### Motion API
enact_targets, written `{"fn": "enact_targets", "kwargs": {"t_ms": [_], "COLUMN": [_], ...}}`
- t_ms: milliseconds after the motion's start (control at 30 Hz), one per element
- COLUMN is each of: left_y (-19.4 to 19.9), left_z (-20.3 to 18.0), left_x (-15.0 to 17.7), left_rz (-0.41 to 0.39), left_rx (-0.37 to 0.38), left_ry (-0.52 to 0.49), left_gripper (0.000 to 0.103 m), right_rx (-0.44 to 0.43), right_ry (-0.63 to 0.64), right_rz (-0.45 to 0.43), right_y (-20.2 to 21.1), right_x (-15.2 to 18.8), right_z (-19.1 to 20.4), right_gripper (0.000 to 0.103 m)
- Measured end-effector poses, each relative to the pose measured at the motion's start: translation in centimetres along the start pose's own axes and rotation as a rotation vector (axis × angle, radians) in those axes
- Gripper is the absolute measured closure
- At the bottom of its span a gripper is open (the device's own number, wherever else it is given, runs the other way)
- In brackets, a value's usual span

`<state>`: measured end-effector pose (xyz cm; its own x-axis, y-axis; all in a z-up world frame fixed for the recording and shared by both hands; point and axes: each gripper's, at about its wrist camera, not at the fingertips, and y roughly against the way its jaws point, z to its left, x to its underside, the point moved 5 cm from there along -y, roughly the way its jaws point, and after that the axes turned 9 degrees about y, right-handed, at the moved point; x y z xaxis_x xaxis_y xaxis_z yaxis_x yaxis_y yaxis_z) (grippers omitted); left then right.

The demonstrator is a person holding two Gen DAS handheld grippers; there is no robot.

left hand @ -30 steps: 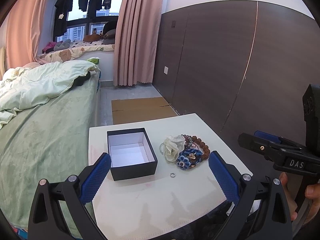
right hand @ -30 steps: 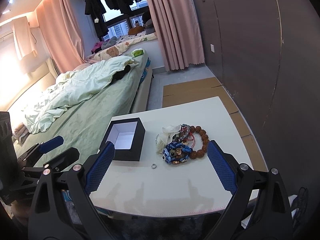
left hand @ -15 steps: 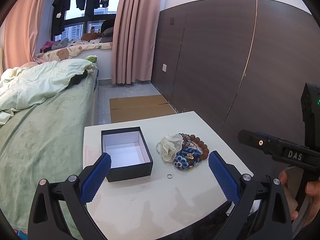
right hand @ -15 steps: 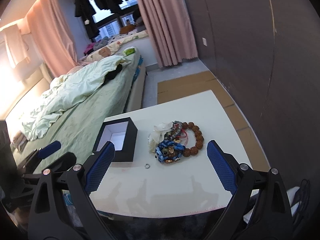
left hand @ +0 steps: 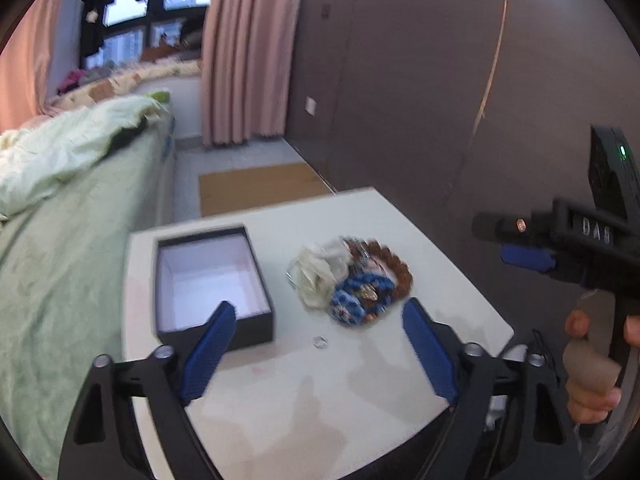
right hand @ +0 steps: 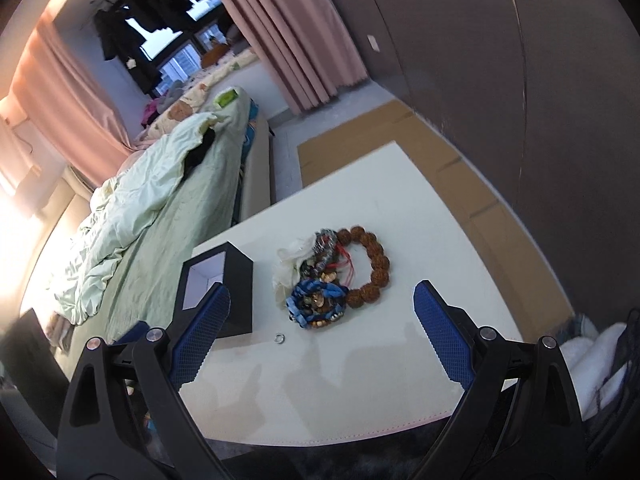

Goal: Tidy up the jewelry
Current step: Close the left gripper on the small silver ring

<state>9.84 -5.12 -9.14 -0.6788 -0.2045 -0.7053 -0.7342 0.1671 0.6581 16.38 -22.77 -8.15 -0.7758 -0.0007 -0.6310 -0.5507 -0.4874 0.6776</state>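
An open black box (left hand: 212, 284) with a white inside sits on the white table (left hand: 304, 392), also in the right wrist view (right hand: 218, 292). Right of it lies a jewelry pile (left hand: 352, 280): a cream fabric flower, a blue bracelet (right hand: 316, 300) and a brown bead bracelet (right hand: 370, 268). A small silver ring (left hand: 320, 342) lies alone in front of the pile, also in the right wrist view (right hand: 279, 337). My left gripper (left hand: 316, 344) is open and empty above the ring. My right gripper (right hand: 320, 332) is open and empty in front of the pile.
A bed with green bedding (left hand: 60, 208) runs along the table's left side. A dark panelled wall (left hand: 440, 100) stands to the right. Flat cardboard (left hand: 260, 184) lies on the floor beyond the table. The right-hand gripper body (left hand: 580, 248) shows at the left view's right edge.
Both grippers have moved forward and down toward the table, so box and jewelry look larger. The right view has tilted. Both grippers stay open and empty.
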Motion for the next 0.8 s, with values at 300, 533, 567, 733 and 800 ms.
{"fn": "enact_targets", "kwargs": {"t_ms": [300,533,567,733,800], "left_y": [-5.4,-9.0,-9.4,-11.3,-11.9], "left_z": [-0.5,-0.1,0.0,0.5,0.5], "left_x": [2.5,3.6,3.7,4.1,4.2], "left_rz": [0.148,0.218,0.225,0.254,0.257], "left_rx": [0.024,0.009,0.003,-0.033,-0.055], "left_ry": [-0.022,-0.011,-0.01,-0.011,-0.021], "left_gripper": [0.051,0.064,0.066,0.07,0.072], "right_rx": [-0.063,-0.079,-0.083,-0.106,-0.116], "right_ry": [-0.075,-0.117,-0.132,-0.21,-0.237], "right_rz": [0.112,0.157,0.165,0.214,0.229], "right_y": [-2.8,-4.5,-4.7,-6.4,-6.9], "right_x": [0.6,0.9,1.1,1.7,1.8], "right_z": [-0.6,-0.7,-0.8,-1.6,-1.9], "right_gripper": [0.03,0.037,0.038,0.047,0.05]}}
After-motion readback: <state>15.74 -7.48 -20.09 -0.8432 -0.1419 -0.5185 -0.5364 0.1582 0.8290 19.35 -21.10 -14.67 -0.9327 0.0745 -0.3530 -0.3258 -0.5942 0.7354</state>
